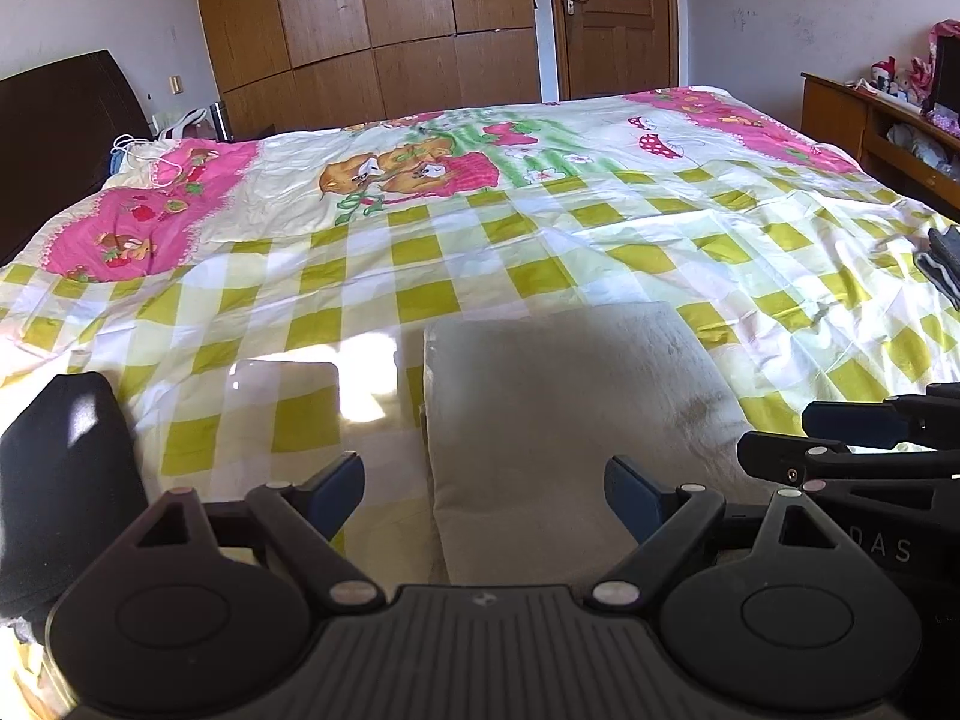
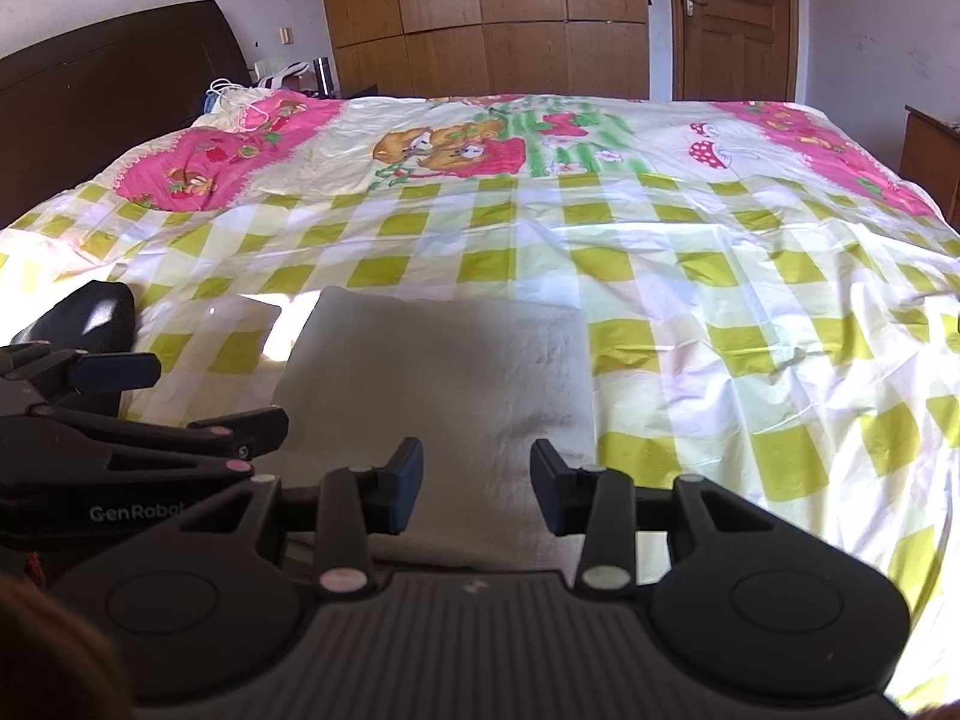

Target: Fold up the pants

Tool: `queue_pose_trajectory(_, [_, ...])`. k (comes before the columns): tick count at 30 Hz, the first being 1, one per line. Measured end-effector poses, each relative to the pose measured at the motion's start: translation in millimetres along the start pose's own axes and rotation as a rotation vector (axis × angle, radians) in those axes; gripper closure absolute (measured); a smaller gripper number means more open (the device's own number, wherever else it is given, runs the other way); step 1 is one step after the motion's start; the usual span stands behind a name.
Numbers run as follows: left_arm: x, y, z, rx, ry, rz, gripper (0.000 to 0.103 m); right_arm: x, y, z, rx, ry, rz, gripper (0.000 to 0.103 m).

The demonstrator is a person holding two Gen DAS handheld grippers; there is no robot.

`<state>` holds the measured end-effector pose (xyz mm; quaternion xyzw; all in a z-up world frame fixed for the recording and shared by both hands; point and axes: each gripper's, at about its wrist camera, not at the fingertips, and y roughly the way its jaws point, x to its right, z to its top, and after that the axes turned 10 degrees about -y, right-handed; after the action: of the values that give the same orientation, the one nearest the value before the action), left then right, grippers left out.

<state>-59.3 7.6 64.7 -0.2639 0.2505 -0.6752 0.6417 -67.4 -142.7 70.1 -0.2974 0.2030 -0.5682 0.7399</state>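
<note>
Pale grey pants (image 1: pixel 564 414) lie folded into a thick rectangle on the checked bedspread, close in front of both grippers; they also show in the right wrist view (image 2: pixel 444 378). My left gripper (image 1: pixel 483 495) is open and empty, its jaws wide apart over the pants' near left edge. My right gripper (image 2: pixel 477 489) is open and empty over the pants' near edge. The right gripper shows at the right of the left wrist view (image 1: pixel 840 450), and the left gripper at the left of the right wrist view (image 2: pixel 120 396).
A black garment (image 1: pixel 66 480) lies at the near left of the bed (image 2: pixel 750 300). Dark folded clothes (image 1: pixel 942 264) lie at the right edge. A dark headboard (image 2: pixel 114 84) stands left, wardrobe and door behind, a wooden desk (image 1: pixel 870 120) right.
</note>
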Motion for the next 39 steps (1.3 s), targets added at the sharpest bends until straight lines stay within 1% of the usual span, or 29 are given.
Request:
queue_pose_trajectory(5, [2.0, 6.4, -13.1, -0.054, 0.003, -0.018, 0.005, 0.5, 2.7, -8.4, -0.037, 0.006, -0.017, 0.063])
queue_pose_trajectory(12, [-2.4, 17.1, -20.2, -0.103, -0.03, -0.02, 0.005, -7.4, 11.2, -13.6, -0.079, -0.016, -0.054, 0.062])
queue_pose_trajectory(21, [-12.9, 27.3, -25.7, -0.147, -0.08, -0.013, 0.005, 1.9, 17.8, -22.2, -0.103, 0.016, -0.043, 0.061])
queue_pose_trajectory(33, [-10.3, 33.5, -29.5, -0.182, -0.072, -0.015, 0.005, -5.4, 19.0, -26.4, -0.117, -0.002, -0.034, 0.057])
queue_pose_trajectory(39, [-9.1, 32.3, -29.2, -0.178, -0.065, -0.014, 0.005, -7.6, 17.4, -26.0, -0.116, -0.004, -0.03, 0.056])
